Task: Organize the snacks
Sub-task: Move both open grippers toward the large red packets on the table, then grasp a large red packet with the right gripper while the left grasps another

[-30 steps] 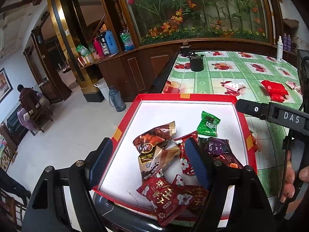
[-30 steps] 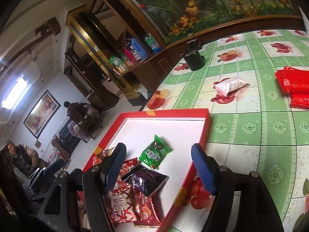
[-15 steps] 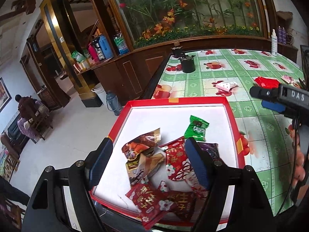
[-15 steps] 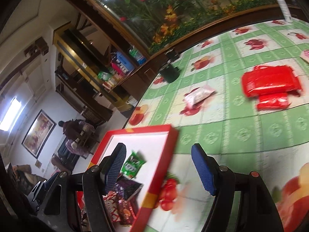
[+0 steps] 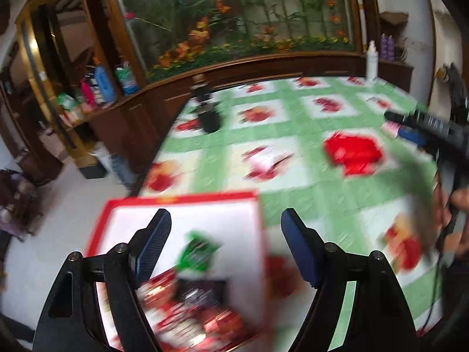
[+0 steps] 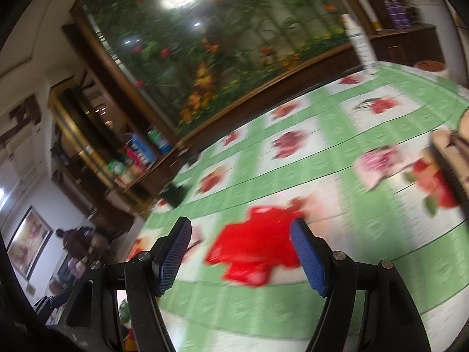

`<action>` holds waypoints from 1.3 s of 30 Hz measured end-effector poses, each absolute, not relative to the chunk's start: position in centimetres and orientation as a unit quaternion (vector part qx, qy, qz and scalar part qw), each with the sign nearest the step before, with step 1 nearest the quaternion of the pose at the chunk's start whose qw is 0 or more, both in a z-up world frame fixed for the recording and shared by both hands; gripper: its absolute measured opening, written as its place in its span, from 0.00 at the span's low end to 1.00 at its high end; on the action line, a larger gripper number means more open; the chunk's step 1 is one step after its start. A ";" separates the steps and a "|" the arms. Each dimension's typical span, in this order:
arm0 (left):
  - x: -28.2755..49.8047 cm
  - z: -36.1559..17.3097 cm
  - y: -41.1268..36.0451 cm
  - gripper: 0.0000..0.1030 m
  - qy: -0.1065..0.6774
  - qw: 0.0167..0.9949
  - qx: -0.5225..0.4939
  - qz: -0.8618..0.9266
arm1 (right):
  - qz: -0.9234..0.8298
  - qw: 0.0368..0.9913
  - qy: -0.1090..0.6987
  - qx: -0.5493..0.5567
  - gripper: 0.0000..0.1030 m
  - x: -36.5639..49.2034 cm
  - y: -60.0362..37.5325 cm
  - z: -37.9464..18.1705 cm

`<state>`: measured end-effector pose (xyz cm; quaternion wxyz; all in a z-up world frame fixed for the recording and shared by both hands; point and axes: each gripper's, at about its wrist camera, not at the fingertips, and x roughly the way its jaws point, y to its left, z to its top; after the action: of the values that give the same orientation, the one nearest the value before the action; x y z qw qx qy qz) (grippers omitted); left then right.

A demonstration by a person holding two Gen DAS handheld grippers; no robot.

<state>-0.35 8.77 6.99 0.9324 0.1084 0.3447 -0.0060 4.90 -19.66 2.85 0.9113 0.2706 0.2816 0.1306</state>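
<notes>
Snacks lie in two places: a blurred heap, with a green packet (image 5: pixel 196 253) on top, sits in the red tray (image 5: pixel 181 198) at the lower left of the left wrist view, while red packets (image 6: pixel 258 249) rest loose on the table (image 6: pixel 337 205), at the lower centre of the right wrist view. A pink-white packet (image 6: pixel 378 167) lies further right on the table. The right claw (image 6: pixel 240 252) is spread wide and empty, aimed at the red packets from above. The left claw (image 5: pixel 225 246) is also spread and empty, over the tray's right rim. Both views are smeared, so a fast approach may overshoot; flat, slippery wrappers could slide away or come up several at once if the fingers close askew.
</notes>
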 end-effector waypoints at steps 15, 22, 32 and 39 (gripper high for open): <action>15.7 2.4 -6.0 0.75 0.381 0.917 0.121 -0.016 | 0.103 0.856 0.277 0.424 0.71 6.1 -26.8 1.3; 15.4 -0.4 -9.6 0.76 0.406 0.898 0.158 -0.063 | 0.106 0.849 0.272 0.440 0.71 6.1 -27.4 1.3; 5.0 -1.7 -4.8 0.75 0.462 0.867 0.105 -0.156 | 0.102 0.854 0.271 0.433 0.71 5.4 -27.4 1.8; 0.7 2.4 1.0 0.75 0.406 0.908 0.074 -0.074 | 0.105 0.880 0.378 0.267 0.72 7.1 -19.4 2.1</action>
<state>0.72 0.98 2.42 0.9081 0.0736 0.4056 -0.0735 7.12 -19.44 2.13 0.8804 0.2669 0.3778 0.1049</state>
